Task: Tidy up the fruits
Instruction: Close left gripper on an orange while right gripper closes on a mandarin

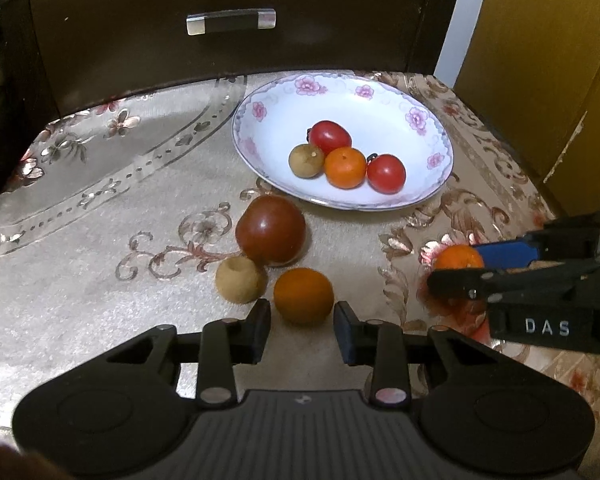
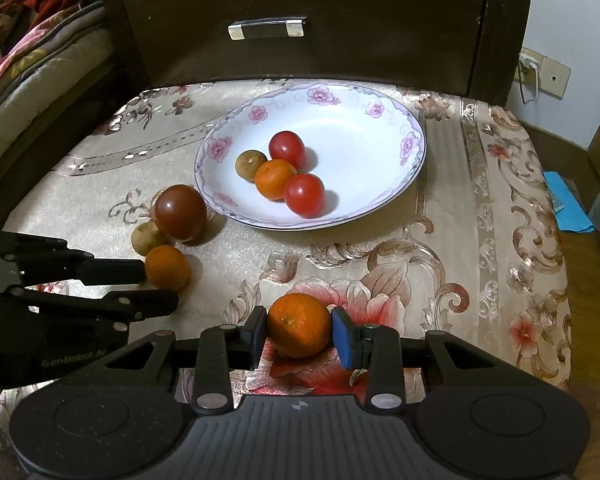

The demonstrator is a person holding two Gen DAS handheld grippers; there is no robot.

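A white floral plate [image 1: 432,120] [image 2: 380,120] holds two red tomatoes, an orange and a brownish fruit. On the cloth beside it lie a dark red tomato [image 1: 271,229] [image 2: 180,212], a tan fruit [image 1: 240,280] [image 2: 147,237] and an orange [image 1: 303,295] [image 2: 167,267]. My left gripper [image 1: 302,330] [image 2: 160,286] is open with its jaws either side of this orange. My right gripper [image 2: 299,334] [image 1: 452,266] has its pads against a second orange [image 2: 299,325] [image 1: 458,258] that rests on the cloth.
A dark wooden drawer front with a metal handle [image 1: 231,21] [image 2: 266,28] stands just behind the plate. Bedding [image 2: 28,40] lies at the left. A wall socket [image 2: 540,70] and blue item [image 2: 568,204] are at the right, past the cloth's edge.
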